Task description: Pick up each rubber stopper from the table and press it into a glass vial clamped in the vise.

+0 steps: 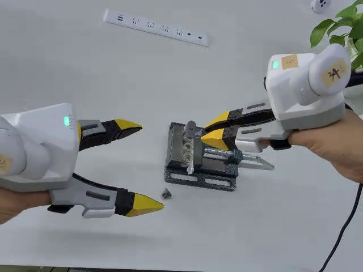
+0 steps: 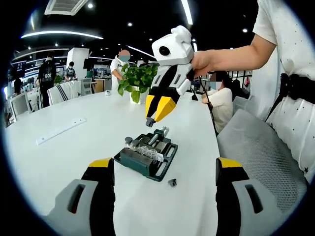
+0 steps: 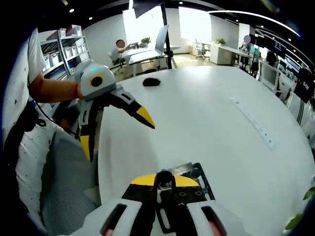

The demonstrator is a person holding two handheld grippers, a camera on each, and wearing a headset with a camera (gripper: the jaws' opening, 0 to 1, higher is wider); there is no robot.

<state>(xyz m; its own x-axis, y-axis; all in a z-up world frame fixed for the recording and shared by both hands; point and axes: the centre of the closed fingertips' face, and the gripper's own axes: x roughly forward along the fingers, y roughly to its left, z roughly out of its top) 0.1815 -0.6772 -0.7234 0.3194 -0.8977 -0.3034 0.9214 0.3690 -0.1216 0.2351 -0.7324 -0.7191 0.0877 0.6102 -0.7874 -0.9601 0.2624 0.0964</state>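
- Rubber stopper (image 2: 149, 122) was pinched at the very tips of the right gripper (image 1: 207, 132), whose jaws were clenched on it with almost no gap between them.
- From the left gripper view, the right gripper hung tips-down above the vise (image 1: 201, 170), and the held stopper was clear of the vise top.
- Glass vials (image 2: 143, 150) stood in a row between the vise jaws, directly below the right gripper's tips.
- One vial at the end of the row carried a dark cap (image 2: 129, 141); whether it was a seated stopper could not be told.
- Left gripper (image 1: 139, 166) was released, its jaws spread wide, and held nothing.
- Second stopper (image 1: 166, 193) lay on the white table (image 1: 85, 73), just ahead of the left gripper's lower jaw tip and near the vise base.
- The vise sat ahead of the left gripper, beyond its open tips and apart from them.
- Power strip (image 1: 156, 26) lay well beyond both grippers.
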